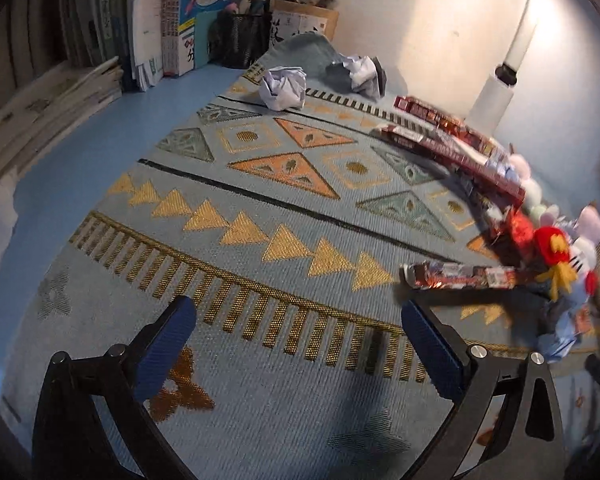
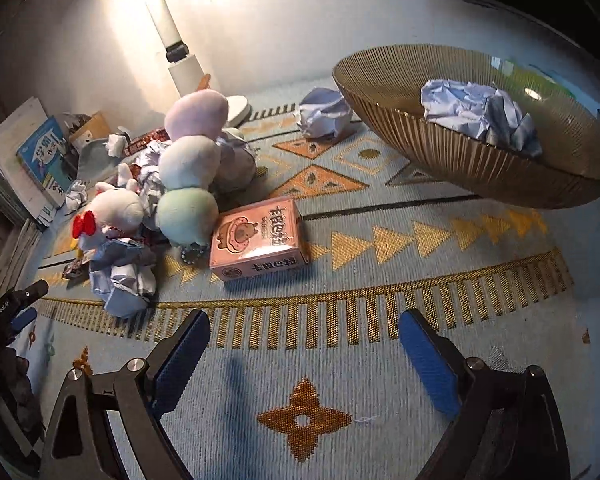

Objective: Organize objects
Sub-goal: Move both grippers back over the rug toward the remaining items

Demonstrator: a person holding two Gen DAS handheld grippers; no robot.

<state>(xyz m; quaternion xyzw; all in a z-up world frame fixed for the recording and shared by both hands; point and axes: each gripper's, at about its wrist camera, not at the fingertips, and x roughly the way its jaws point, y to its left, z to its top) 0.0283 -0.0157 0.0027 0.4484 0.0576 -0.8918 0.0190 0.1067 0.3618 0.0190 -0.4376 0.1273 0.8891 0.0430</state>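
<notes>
Two grippers hang over a patterned blue mat (image 1: 260, 208) that covers the surface, each with its jaws spread wide and nothing between the blue pads. Under the left gripper (image 1: 300, 344) lies only bare mat with its gold bars and triangles. Just past its right-hand finger (image 1: 432, 352) a long red snack pack (image 1: 460, 276) lies flat, its far end running into a heap of plush toys (image 1: 560, 248) and crumpled paper at the right edge. More red packs (image 1: 452, 148) lie stacked in a row further along that edge. Towards the back, two paper balls (image 1: 282, 88) sit apart on the mat, near a black mesh pen holder (image 1: 240, 40) and a row of upright books (image 1: 192, 16) against the wall.

Under the right gripper (image 2: 304, 360) the mat is likewise bare. Beyond it a pink box (image 2: 260, 240) lies flat, touching the pastel plush (image 2: 188, 168) of the heap on its left. A white plush with a red bow (image 2: 112, 212) leans among crumpled paper (image 2: 124, 276) beside it. Further right, a ribbed amber bowl (image 2: 440, 152) holds crumpled paper (image 2: 480, 116), and one more paper ball (image 2: 324, 112) rests on the mat just left of it. A white lamp post (image 2: 176, 40) stands at the back wall.
</notes>
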